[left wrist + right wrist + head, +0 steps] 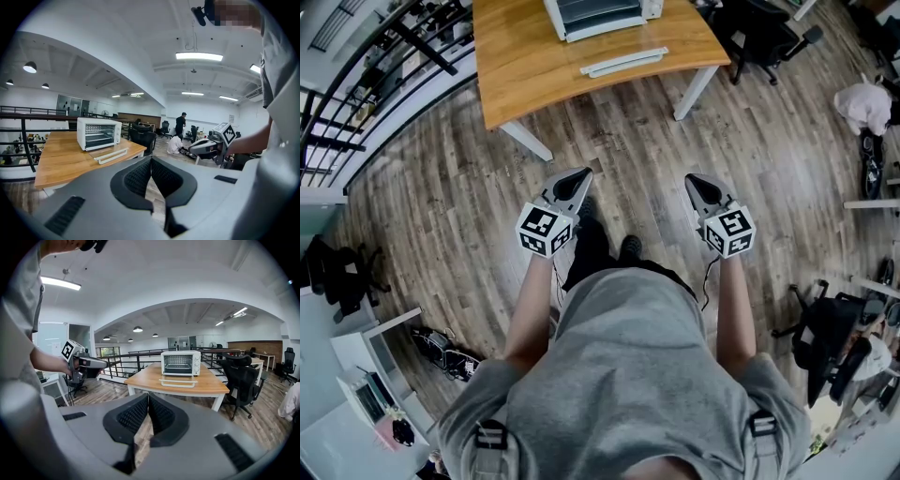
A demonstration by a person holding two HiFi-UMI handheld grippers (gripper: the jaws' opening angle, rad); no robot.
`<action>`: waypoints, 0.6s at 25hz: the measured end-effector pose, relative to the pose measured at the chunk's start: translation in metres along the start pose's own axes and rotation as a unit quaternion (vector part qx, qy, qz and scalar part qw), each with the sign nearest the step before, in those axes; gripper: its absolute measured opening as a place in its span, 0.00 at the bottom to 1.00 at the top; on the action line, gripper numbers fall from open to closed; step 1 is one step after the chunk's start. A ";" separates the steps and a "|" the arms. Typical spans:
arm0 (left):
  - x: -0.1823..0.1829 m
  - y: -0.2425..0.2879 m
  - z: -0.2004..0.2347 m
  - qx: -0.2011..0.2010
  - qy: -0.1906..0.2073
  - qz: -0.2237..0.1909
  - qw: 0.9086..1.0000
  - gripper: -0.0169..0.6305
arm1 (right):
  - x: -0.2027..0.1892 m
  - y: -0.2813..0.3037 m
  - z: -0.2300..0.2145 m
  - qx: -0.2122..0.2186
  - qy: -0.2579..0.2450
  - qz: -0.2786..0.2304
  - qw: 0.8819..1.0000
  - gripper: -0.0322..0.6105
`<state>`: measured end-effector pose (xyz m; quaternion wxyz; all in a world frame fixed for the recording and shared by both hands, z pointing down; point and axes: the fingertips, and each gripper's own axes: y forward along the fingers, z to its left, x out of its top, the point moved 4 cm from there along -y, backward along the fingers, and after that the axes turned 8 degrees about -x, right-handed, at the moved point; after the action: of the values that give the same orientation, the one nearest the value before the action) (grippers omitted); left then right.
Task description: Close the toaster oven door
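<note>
A white toaster oven (600, 14) stands on the wooden table (525, 66) ahead of me. Its door (623, 61) hangs open, lying flat toward the table's front edge. The left gripper view shows the oven (98, 132) and its door (111, 155) well ahead to the left. From the right gripper view the oven (180, 363) and door (178, 382) are straight ahead. My left gripper (581, 174) and right gripper (692, 178) are held over the floor, far short of the table. Both are shut with nothing between the jaws.
A black office chair (764, 33) stands at the table's right end. A black railing (366, 84) runs along the left. A crouching person in white (176, 144) and a standing person (180, 124) are far off. A small white desk (366, 375) sits behind left.
</note>
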<state>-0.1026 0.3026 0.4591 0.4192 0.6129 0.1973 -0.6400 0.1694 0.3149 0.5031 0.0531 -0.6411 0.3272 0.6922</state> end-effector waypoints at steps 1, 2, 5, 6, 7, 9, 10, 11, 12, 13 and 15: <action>0.000 0.000 0.000 0.000 0.000 0.000 1.000 0.05 | 0.000 0.000 0.000 0.001 0.001 -0.002 1.000 0.07; -0.001 0.001 0.000 0.000 -0.001 0.001 1.000 0.05 | 0.001 0.000 0.000 0.001 0.002 -0.004 1.000 0.07; -0.002 0.001 -0.001 0.001 -0.001 0.004 1.000 0.05 | 0.001 -0.001 0.000 0.001 0.002 -0.006 1.000 0.11; -0.002 0.001 -0.001 0.000 -0.001 0.005 1.000 0.05 | 0.001 0.000 0.000 0.001 0.002 -0.006 1.000 0.12; -0.002 0.002 -0.001 -0.001 0.000 0.006 1.000 0.05 | 0.001 0.000 0.001 0.001 0.003 -0.007 1.000 0.13; -0.002 0.002 -0.001 -0.004 0.000 0.004 1.000 0.05 | 0.000 0.000 0.001 0.002 0.003 -0.008 1.000 0.17; -0.001 0.002 -0.001 -0.005 0.000 0.003 1.000 0.05 | 0.000 0.000 0.002 0.003 0.003 -0.009 1.000 0.18; 0.000 0.002 -0.001 -0.005 0.000 0.002 1.000 0.05 | 0.000 0.000 0.003 0.004 0.003 -0.010 1.000 0.20; 0.000 0.002 -0.001 -0.006 0.001 0.001 1.000 0.05 | 0.000 -0.001 0.003 0.006 0.004 -0.011 1.000 0.22; 0.001 0.002 -0.002 -0.007 0.002 0.000 1.000 0.06 | 0.000 -0.001 0.004 0.007 0.004 -0.012 1.000 0.25; 0.003 0.002 -0.003 -0.007 0.003 -0.003 1.000 0.09 | -0.001 -0.002 0.004 0.009 0.003 -0.013 1.000 0.28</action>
<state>-0.0988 0.3025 0.4564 0.4213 0.6110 0.2050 -0.6380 0.1674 0.3186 0.5030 0.0668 -0.6467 0.3257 0.6865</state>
